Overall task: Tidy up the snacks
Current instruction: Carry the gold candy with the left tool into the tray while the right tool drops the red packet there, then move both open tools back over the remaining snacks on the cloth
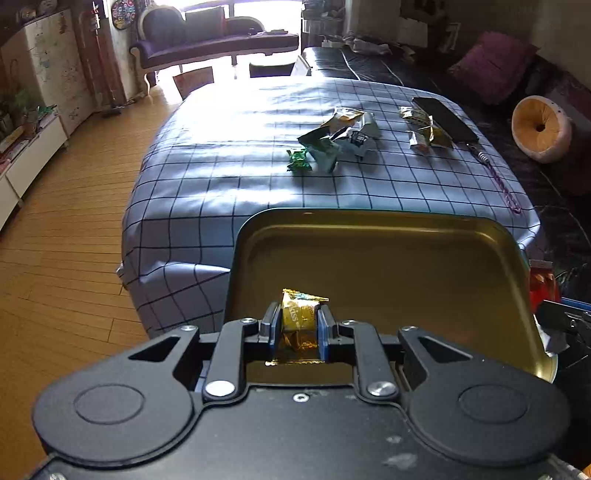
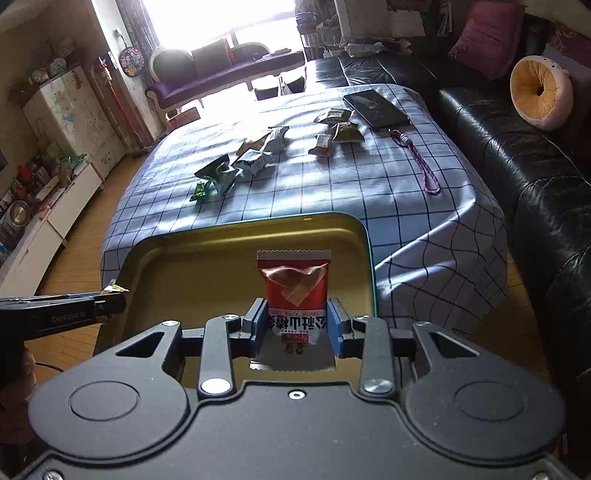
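— What lies beyond the gold tin tray (image 2: 177,266)?

— Crinkled snack packets (image 2: 236,162) on the checked tablecloth (image 2: 332,192), with a phone (image 2: 375,105) and purple cord (image 2: 424,170) further back.

— And the tongs?

— Left gripper (image 1: 295,325) pinches a gold foil wrapper (image 1: 298,314) over the tray; lettering too small to read. Right gripper (image 2: 296,325) clamps a red packet (image 2: 295,291) with Chinese print above it.

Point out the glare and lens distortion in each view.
Left wrist view: window light blows out the far tablecloth; the floorboards bow from the fisheye. Right wrist view: the window is blown out pure white, the sofa curves, and the red snack packet stays sharp.
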A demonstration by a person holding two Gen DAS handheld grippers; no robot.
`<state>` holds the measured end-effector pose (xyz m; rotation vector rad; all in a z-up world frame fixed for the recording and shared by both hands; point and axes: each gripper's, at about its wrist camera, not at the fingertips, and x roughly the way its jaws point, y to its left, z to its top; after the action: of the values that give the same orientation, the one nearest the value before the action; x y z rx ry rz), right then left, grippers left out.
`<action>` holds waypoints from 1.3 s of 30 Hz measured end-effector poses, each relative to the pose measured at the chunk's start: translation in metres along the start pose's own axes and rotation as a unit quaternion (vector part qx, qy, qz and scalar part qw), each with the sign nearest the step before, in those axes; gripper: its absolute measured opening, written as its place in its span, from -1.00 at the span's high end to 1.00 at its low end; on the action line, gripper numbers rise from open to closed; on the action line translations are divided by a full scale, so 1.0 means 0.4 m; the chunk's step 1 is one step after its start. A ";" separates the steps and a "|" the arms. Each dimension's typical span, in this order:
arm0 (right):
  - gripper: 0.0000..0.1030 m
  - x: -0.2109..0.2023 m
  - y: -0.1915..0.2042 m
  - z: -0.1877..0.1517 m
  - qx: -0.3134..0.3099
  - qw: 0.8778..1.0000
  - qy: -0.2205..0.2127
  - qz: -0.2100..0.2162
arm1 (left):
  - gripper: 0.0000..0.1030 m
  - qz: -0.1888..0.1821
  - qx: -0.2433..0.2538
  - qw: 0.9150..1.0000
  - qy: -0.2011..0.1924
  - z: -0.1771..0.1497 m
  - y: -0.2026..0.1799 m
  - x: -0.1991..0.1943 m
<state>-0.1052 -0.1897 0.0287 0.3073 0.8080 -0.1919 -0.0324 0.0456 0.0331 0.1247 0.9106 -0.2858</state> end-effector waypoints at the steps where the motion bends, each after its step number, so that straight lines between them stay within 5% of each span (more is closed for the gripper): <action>1: 0.15 0.000 0.001 -0.008 -0.001 1.000 0.002 -0.002 | 0.63 0.005 0.001 1.000 0.002 -0.009 0.002 -0.003; 15: 0.15 0.015 0.020 0.012 -0.006 1.000 -0.018 0.007 | 0.61 -0.003 0.021 1.000 -0.018 0.006 -0.034 0.005; 20: 0.08 0.012 0.015 0.019 0.002 1.000 -0.026 0.015 | 0.38 0.003 0.020 1.000 -0.020 0.007 -0.032 0.009; 39: 0.08 0.051 0.015 0.028 -0.002 0.999 0.025 0.030 | 0.29 -0.012 0.030 0.998 0.048 0.008 -0.030 0.058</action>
<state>-0.0821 -0.1890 0.0223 0.3335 0.8471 -0.1281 -0.0200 0.0290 0.0169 0.1833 0.9991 -0.3312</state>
